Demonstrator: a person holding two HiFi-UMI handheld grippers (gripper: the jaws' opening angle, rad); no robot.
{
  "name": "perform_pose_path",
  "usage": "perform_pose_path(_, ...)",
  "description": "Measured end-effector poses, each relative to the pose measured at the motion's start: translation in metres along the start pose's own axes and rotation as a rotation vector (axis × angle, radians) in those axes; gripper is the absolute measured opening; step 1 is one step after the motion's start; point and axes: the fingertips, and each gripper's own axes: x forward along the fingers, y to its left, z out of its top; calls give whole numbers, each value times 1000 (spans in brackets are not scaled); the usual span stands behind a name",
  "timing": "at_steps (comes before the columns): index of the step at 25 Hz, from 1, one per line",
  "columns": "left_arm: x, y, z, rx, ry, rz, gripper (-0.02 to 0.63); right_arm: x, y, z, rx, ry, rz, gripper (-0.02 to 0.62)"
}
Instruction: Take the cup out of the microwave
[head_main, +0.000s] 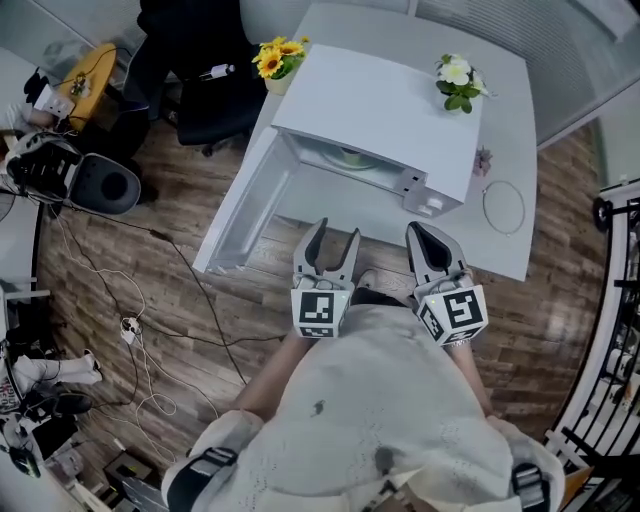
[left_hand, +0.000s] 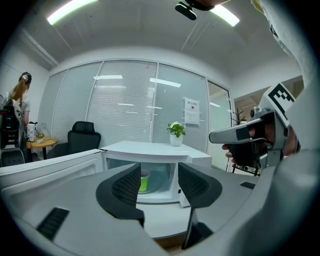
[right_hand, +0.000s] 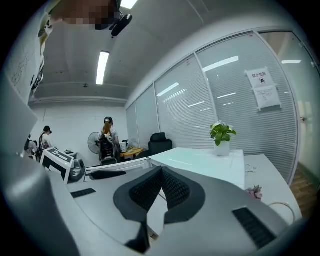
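Closest to the person, the grey plastic left gripper (left_hand: 159, 184) is held roughly level, its ribbed black jaws apart with nothing between the pads; judged to be set wide so it can fit round the cup. Beside it, the matching grey right gripper (right_hand: 161, 189) has its jaws together and empty, probably kept in reserve. Both are short of the near edge of the white rectangular table (head_main: 503, 250). On that table stands the boxy white microwave (head_main: 385, 105), its white door (head_main: 248, 205) swung wide to the left, so the cavity is reachable. Inside, toward the cavity's left in the left gripper view, the small bright-green cup (left_hand: 144, 183) stands upright, well apart from both tools; not yet reached. Beyond the microwave is a leafy green plant in a white pot (left_hand: 175, 132)
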Motion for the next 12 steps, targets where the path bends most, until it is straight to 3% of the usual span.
perform_pose_path(12,47,4,-23,25,50,49,242,0,-39,0,5,3,-12,9)
